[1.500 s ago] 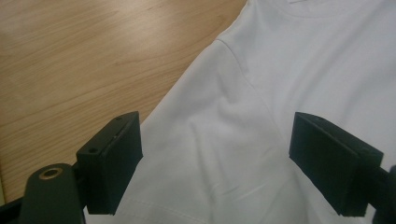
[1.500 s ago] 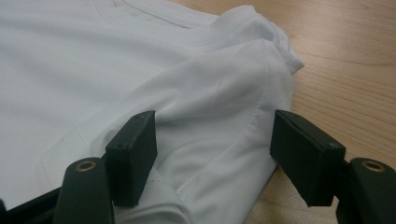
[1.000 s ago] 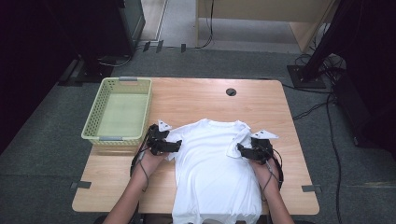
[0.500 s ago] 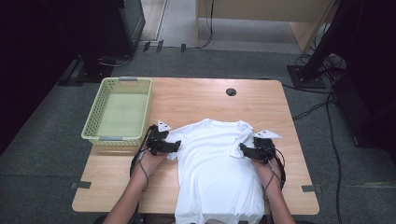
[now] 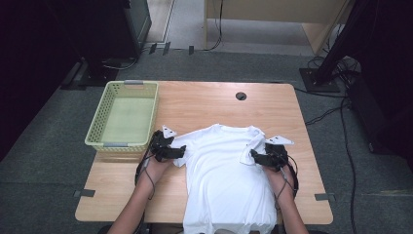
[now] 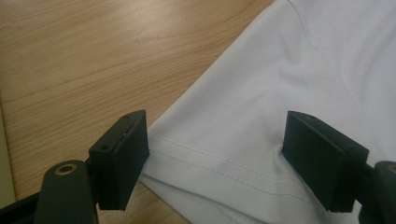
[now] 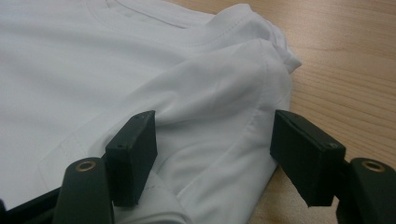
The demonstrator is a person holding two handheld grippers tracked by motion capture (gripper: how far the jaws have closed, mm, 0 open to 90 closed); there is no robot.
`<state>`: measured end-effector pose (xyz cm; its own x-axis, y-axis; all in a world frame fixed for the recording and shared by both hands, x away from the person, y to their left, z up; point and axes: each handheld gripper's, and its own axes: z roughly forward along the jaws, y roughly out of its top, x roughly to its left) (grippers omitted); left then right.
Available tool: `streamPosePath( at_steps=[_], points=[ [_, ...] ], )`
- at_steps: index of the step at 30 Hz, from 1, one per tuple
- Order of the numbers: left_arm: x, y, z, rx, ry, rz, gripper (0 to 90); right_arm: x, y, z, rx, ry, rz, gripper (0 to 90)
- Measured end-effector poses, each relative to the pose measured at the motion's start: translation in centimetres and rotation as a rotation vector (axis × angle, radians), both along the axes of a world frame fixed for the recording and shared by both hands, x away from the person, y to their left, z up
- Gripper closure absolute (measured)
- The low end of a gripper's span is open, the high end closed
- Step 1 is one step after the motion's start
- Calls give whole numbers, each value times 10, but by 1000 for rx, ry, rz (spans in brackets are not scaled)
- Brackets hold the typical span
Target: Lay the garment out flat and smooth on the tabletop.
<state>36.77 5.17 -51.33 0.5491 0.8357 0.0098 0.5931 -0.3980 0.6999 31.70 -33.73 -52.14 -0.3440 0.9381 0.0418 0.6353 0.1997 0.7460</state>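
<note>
Three cameras, one table, all eyes on the white T-shirt [image 5: 226, 175]!

The high view looked forward and down from the person's side, far enough to take in the whole table [image 5: 204, 105], its far edge at twelve o'clock. The left gripper view sat very close over the left sleeve [image 6: 243, 140], the right gripper view as close over the folded right sleeve [image 7: 219, 93]; both shared those sleeves with the high view.

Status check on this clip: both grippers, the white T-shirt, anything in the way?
Left gripper open, jaws astride the sleeve hem. Right gripper open over the folded-in sleeve. White T-shirt flat on the table. Basket off to the left, nothing blocking.
</note>
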Motion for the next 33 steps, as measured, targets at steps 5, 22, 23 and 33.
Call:
streamPosePath(
  at_steps=[5, 22, 23, 33],
  points=[
    [0, 2, -1, -6, -10, 3, 245, 0, 0, 0, -1, -2, -1, 313],
    [-5, -2, 4, -5, -10, -2, 686, -3, 5, 1, -7, 7, 12, 306],
    [-5, -2, 4, -2, -9, -5, 709, -3, 6, 1, -6, 7, 16, 308],
    [-4, 0, 7, -33, 36, 20, 845, -6, 13, 2, -8, 15, 42, 315]
  ],
)
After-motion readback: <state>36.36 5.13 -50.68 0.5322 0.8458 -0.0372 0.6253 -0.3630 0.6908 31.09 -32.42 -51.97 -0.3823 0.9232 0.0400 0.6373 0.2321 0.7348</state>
